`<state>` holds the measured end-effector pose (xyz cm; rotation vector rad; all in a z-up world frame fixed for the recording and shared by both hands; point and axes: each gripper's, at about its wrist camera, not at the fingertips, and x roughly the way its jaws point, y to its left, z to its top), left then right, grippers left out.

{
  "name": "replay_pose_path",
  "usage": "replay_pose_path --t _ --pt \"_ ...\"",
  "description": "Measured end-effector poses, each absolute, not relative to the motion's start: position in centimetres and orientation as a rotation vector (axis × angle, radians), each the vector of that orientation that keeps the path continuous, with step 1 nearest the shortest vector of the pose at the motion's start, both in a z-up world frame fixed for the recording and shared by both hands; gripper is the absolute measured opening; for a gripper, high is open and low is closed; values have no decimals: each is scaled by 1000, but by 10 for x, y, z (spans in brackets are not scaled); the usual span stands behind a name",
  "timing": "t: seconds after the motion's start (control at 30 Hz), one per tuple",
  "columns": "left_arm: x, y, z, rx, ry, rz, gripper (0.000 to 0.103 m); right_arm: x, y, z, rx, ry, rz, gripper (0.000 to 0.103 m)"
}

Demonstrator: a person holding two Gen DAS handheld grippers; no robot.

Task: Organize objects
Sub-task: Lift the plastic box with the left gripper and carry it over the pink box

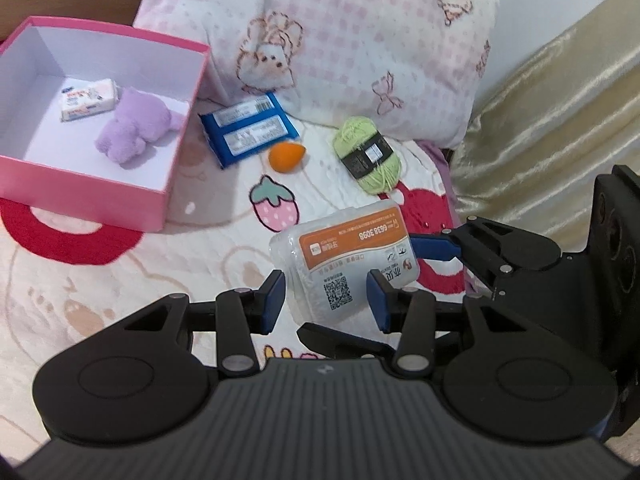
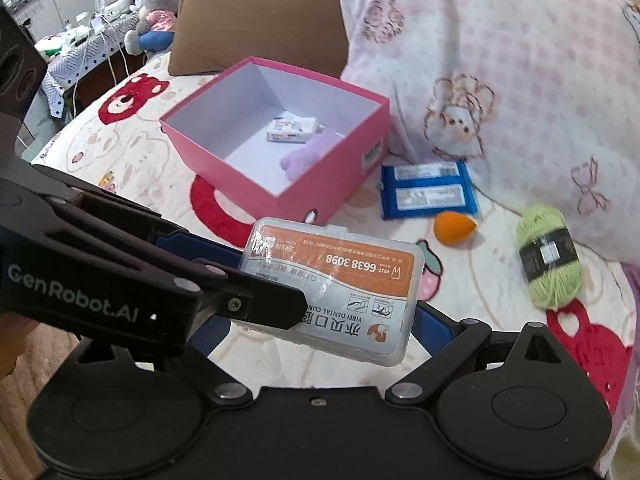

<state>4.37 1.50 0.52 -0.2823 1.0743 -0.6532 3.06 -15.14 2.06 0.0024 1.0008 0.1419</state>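
A: Two grippers share one load over the bed: a clear plastic case (image 1: 344,260) with an orange label, lifted off the blanket (image 1: 120,280). Who has it?

B: Both, by the look of it. The left gripper (image 1: 326,300) has its blue pads on either side of the case's near end, narrowed onto it. The right gripper (image 2: 320,316) pinches the other end; one of its pads (image 1: 434,248) presses the far side in the left view.

A: And the step?

B: Carrying it to the pink box (image 2: 320,184), I'd judge. The box stands open near the case, with a white packet (image 2: 294,130) and a purple plush (image 2: 310,152) already inside.

A: What does the next move need?

B: Both hands travelling together over the rim, then letting go on bare floor beside the plush. The blue packet (image 2: 428,190), orange sponge (image 2: 454,227) and green yarn (image 2: 550,256) lie waiting on the blanket.
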Motion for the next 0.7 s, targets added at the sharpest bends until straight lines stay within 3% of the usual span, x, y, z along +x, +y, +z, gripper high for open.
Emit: replay_pose_path --t 0.7 --pt "102 106 34 -367 903 -556 43 126 -105 53 -21 913 265 98"
